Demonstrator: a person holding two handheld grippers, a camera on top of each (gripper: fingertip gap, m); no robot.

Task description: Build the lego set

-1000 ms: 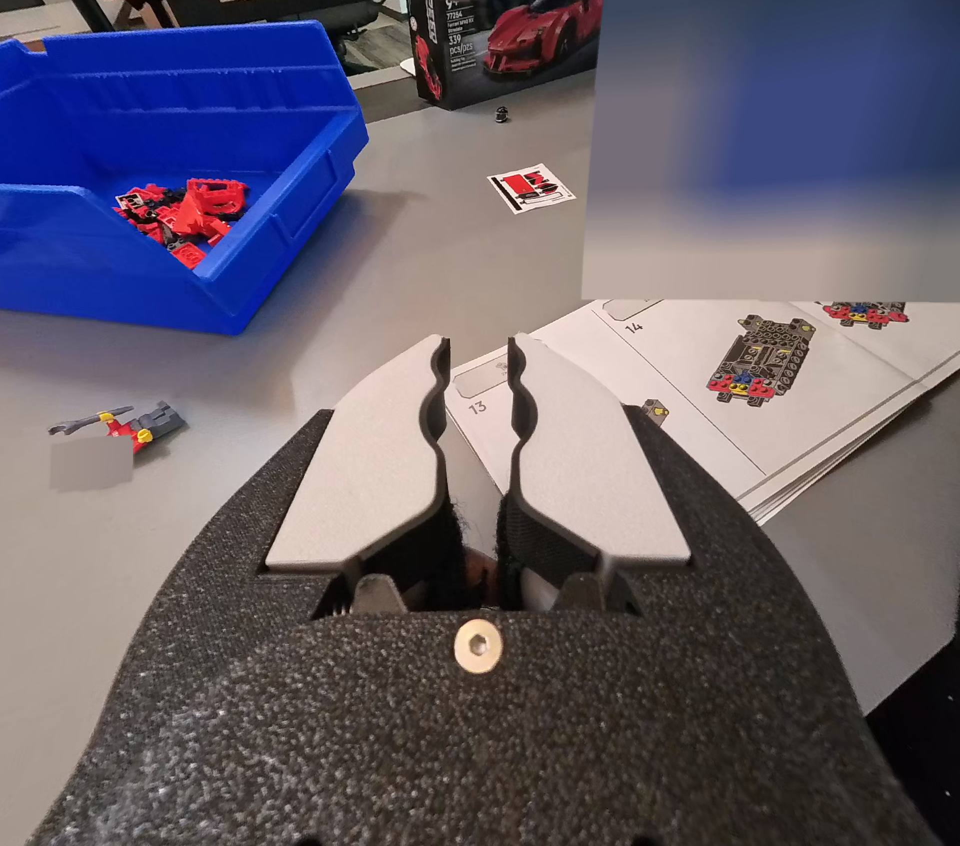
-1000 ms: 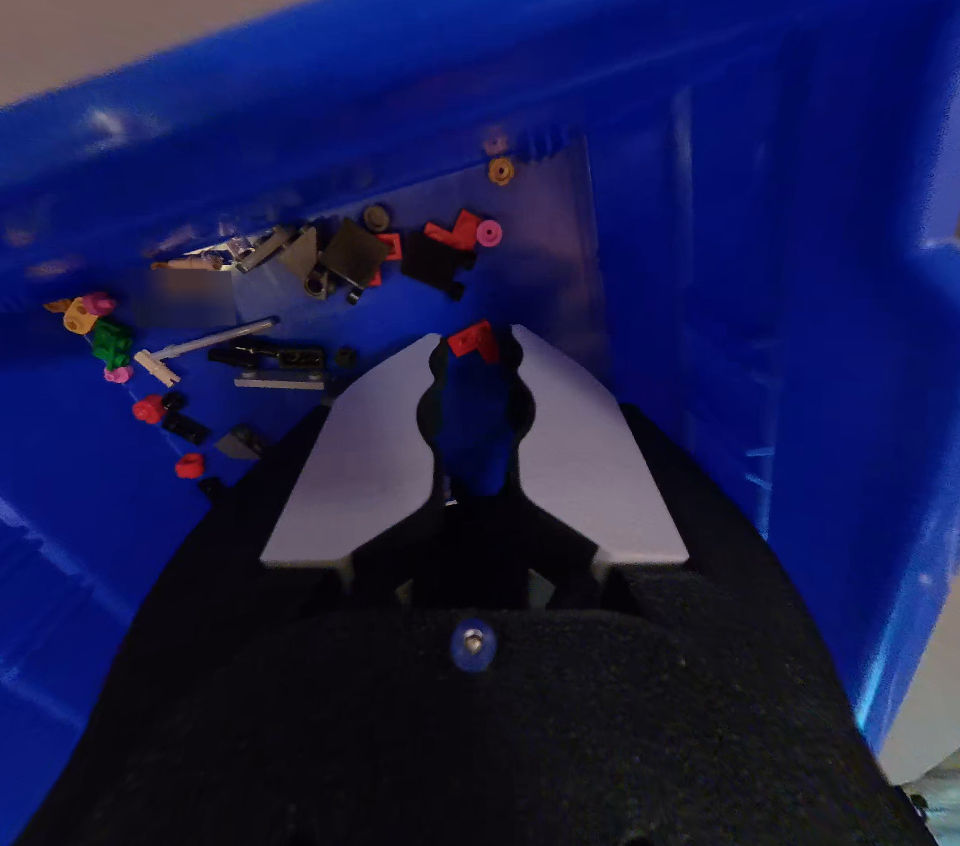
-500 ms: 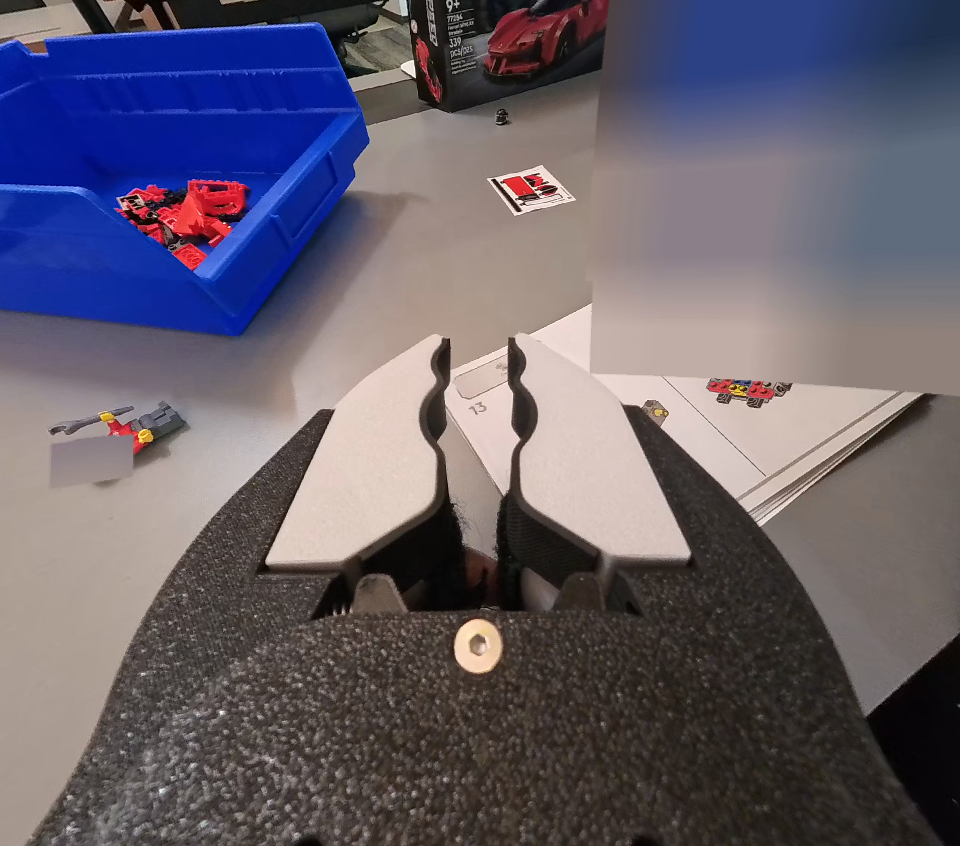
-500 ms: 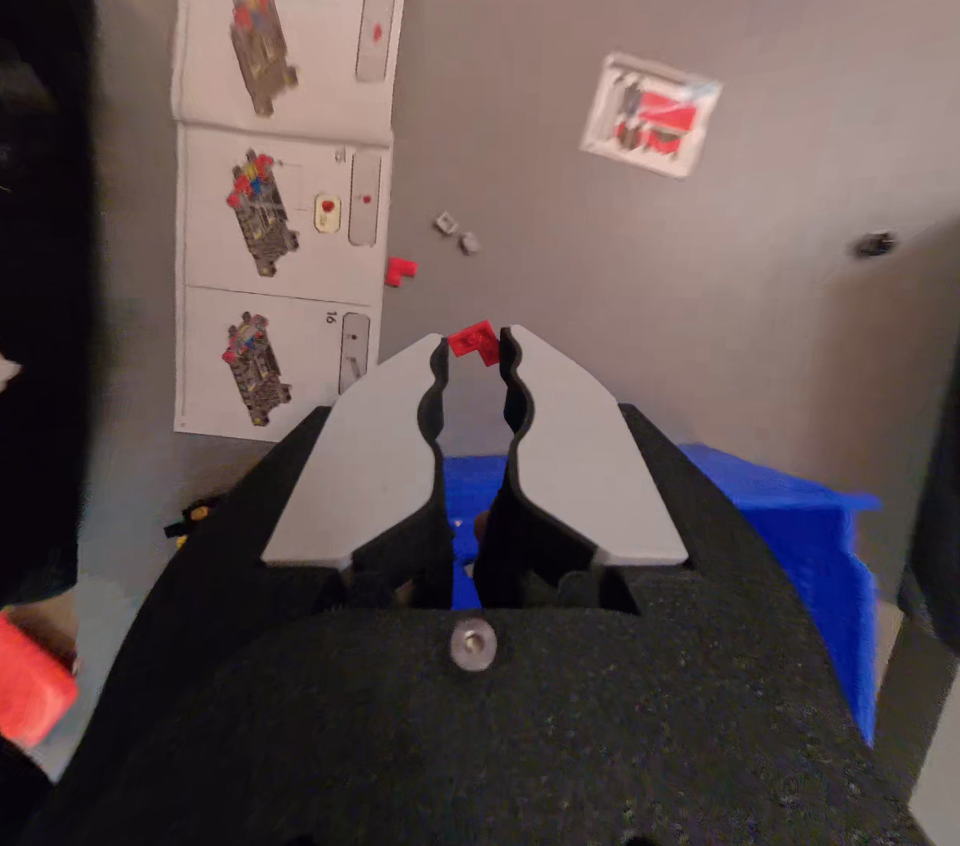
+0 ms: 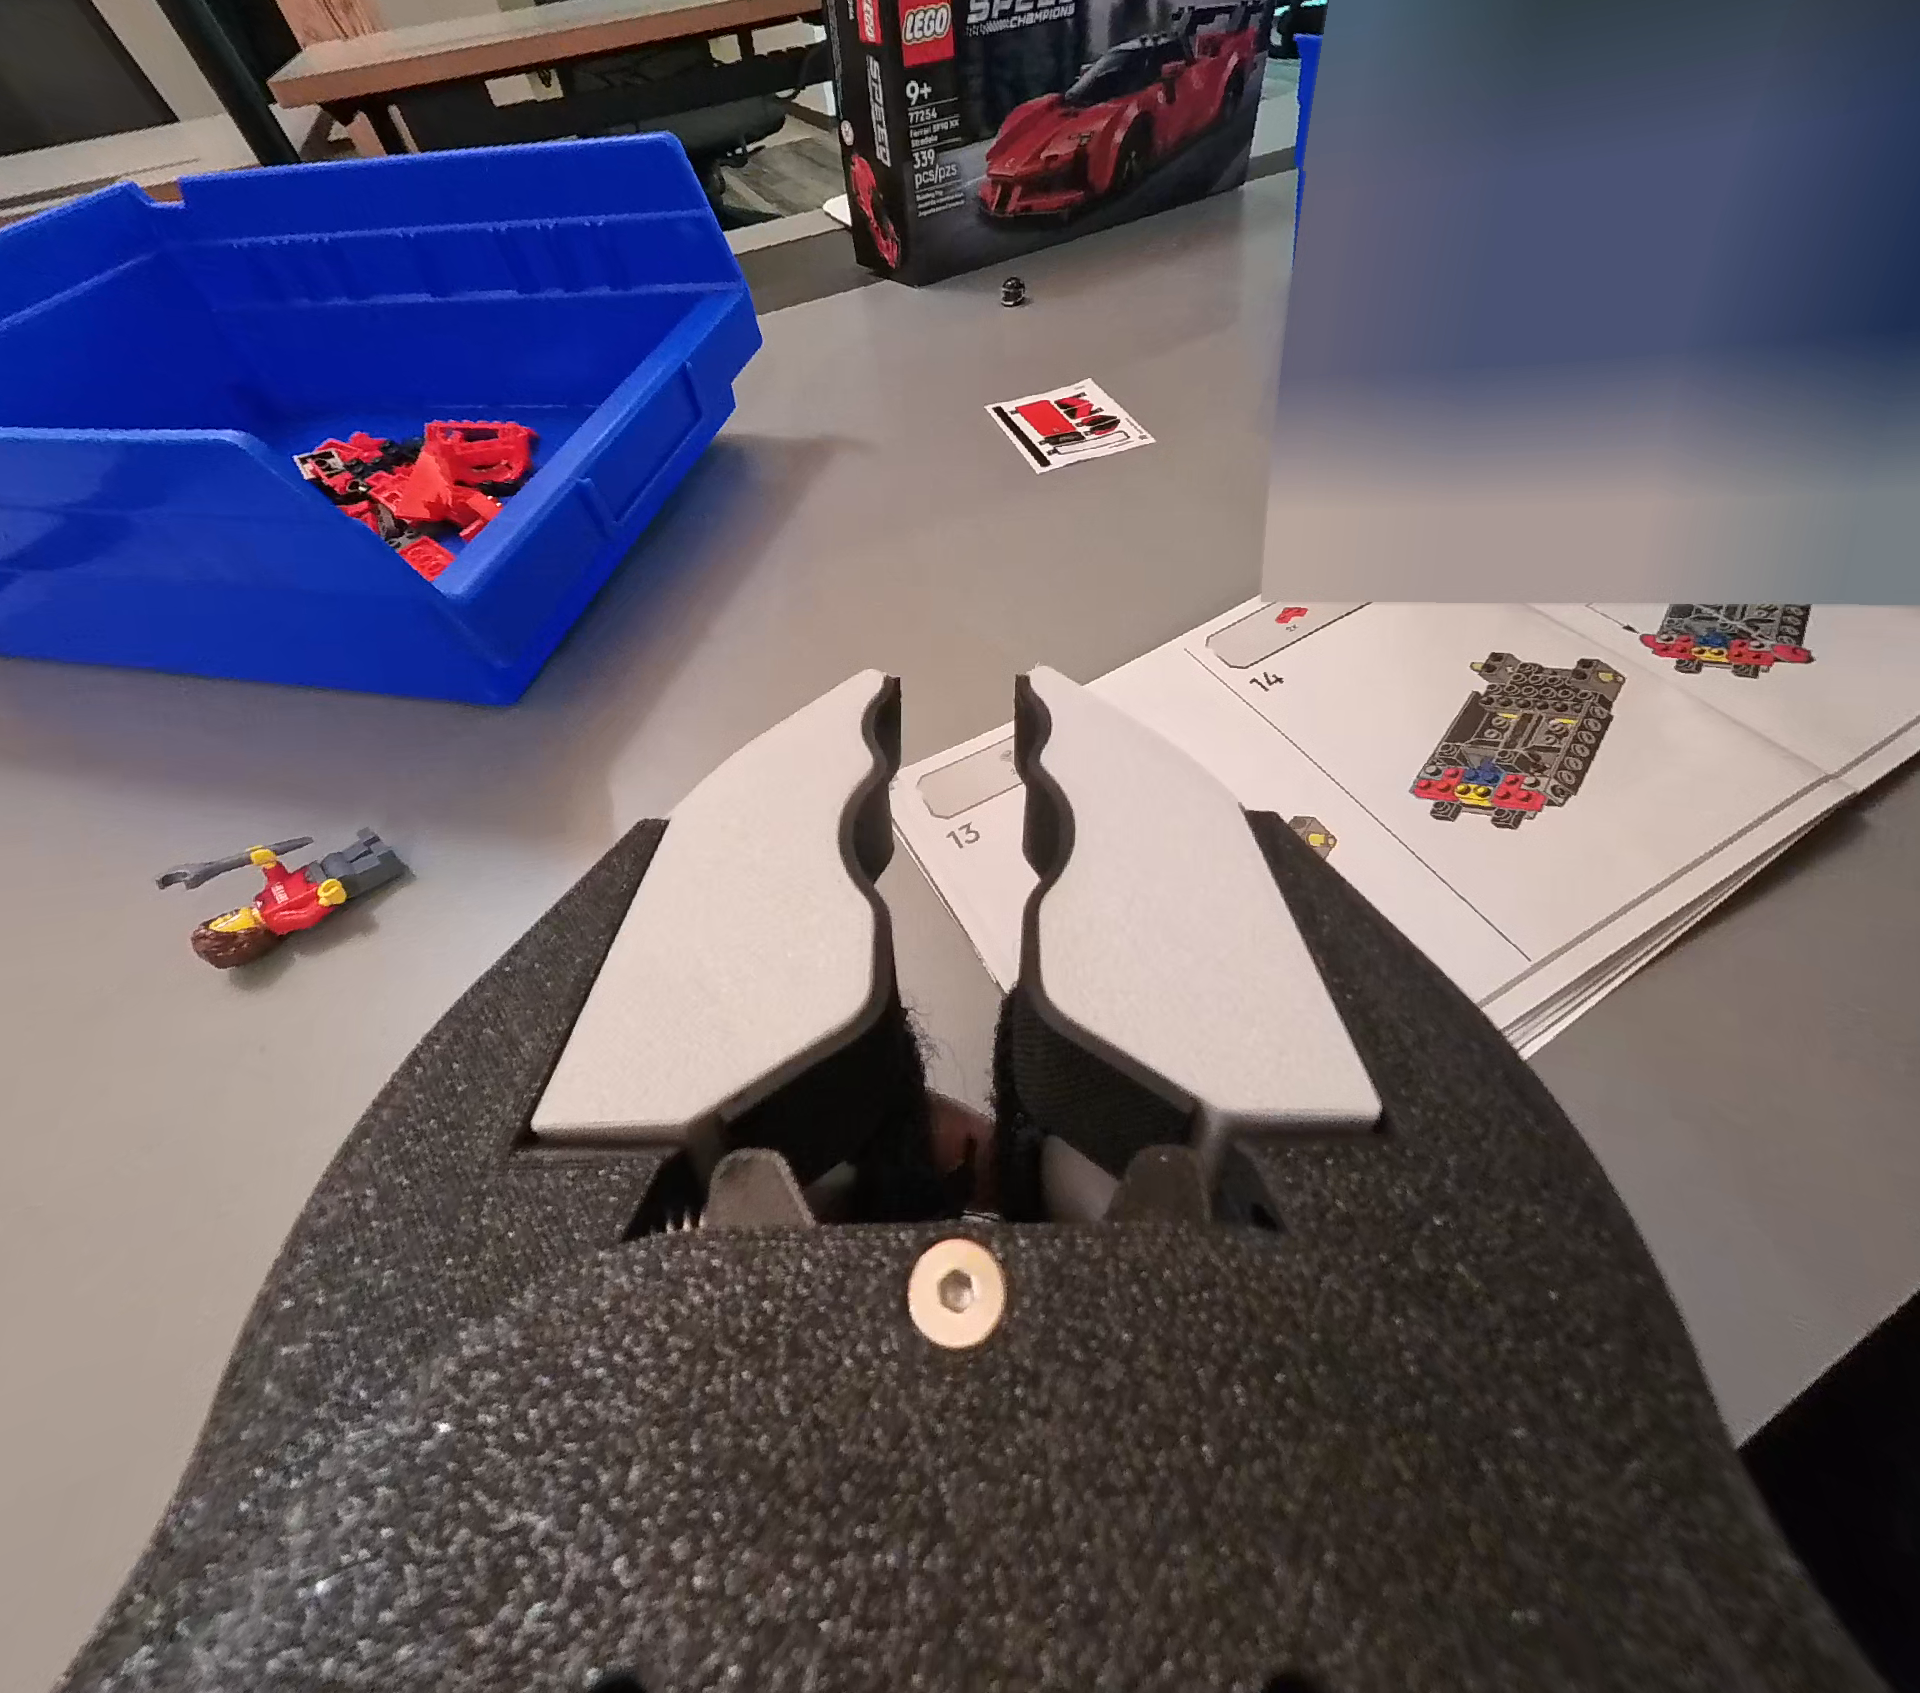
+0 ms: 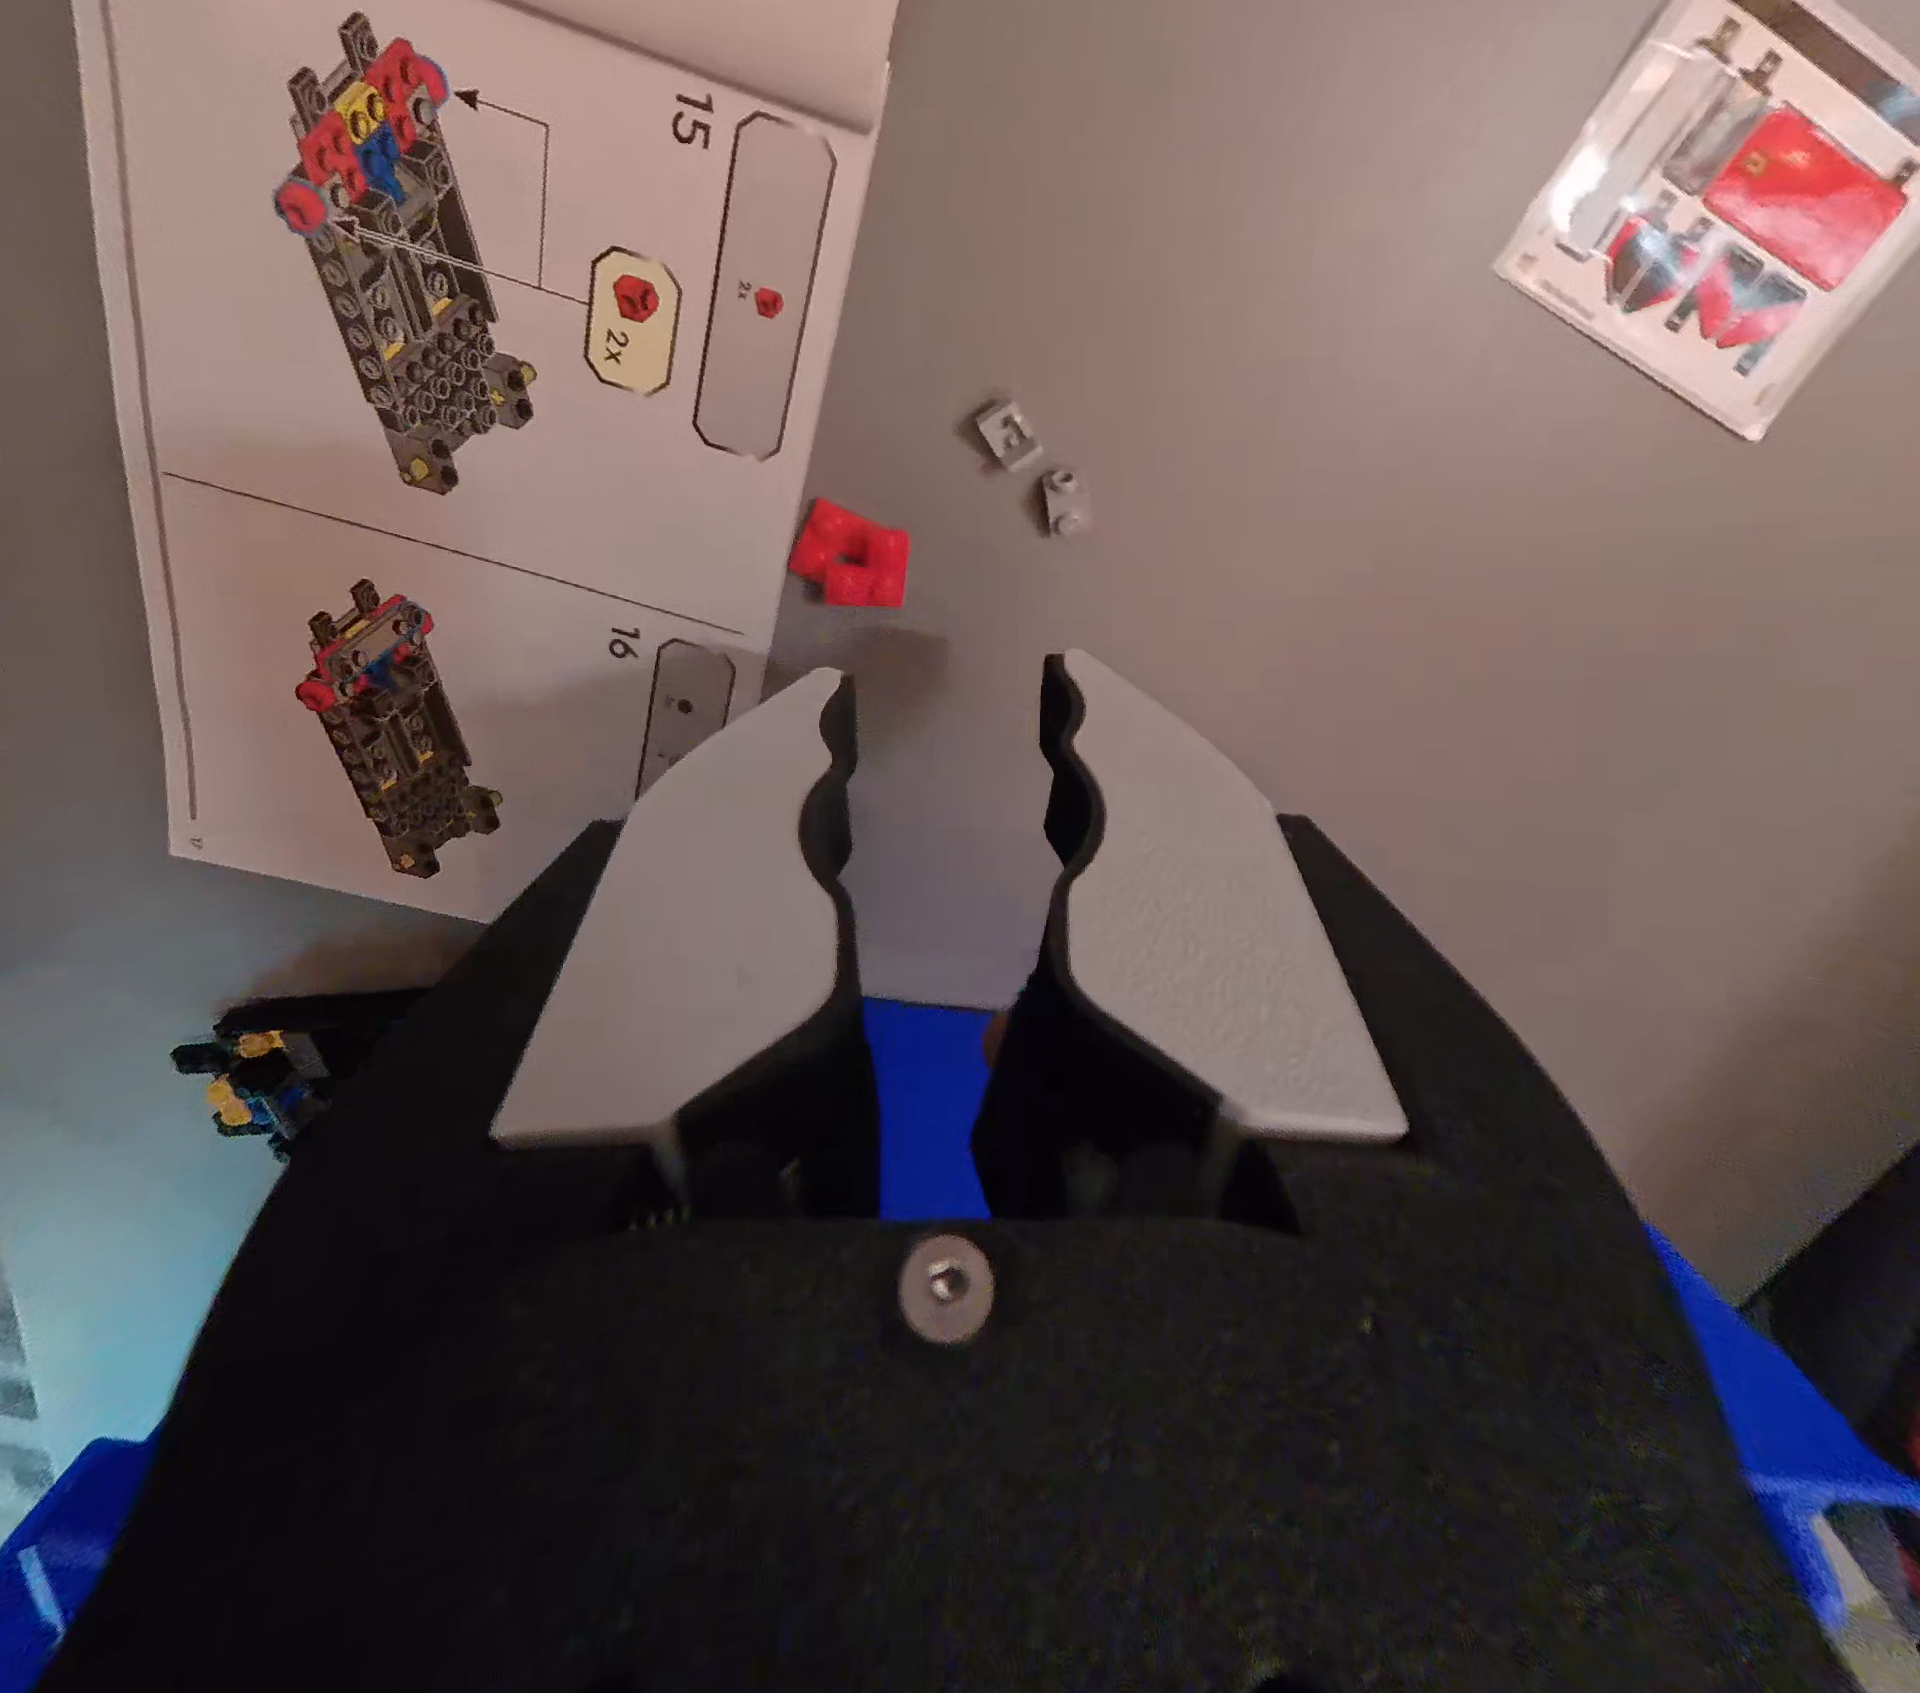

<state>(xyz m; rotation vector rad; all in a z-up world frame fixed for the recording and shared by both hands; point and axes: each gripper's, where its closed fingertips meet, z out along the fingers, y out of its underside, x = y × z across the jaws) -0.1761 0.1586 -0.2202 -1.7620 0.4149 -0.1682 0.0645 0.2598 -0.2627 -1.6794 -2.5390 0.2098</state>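
Note:
My right gripper (image 6: pixel 945 677) is open and empty, just above the grey table. Two small red corner pieces (image 6: pixel 850 552) lie together just ahead of its fingertips, at the edge of the open instruction booklet (image 6: pixel 468 293). Two small grey pieces (image 6: pixel 1008 433) lie a little beyond them. A dark, partly built chassis (image 6: pixel 255 1082) shows at the left, mostly hidden by the gripper. My left gripper (image 5: pixel 956 682) hovers over the near corner of the booklet (image 5: pixel 1455 812), its jaws a narrow gap apart with nothing between them.
A blue bin (image 5: pixel 623 417) with red pieces (image 5: pixel 426 480) stands at the left. The set's box (image 5: pixel 1060 95) stands at the back. A sticker sheet (image 5: pixel 1070 425) and a minifigure (image 5: pixel 291 895) lie on the table. Another blue bin (image 6: pixel 1766 1435) sits under my right gripper. It is some 15 cm from my left tips to the minifigure (image 5: pixel 291 895).
My right gripper came out of the blue bin holding a red corner piece, moved over the table, then opened and left it beside the other red piece. The left gripper stayed still.

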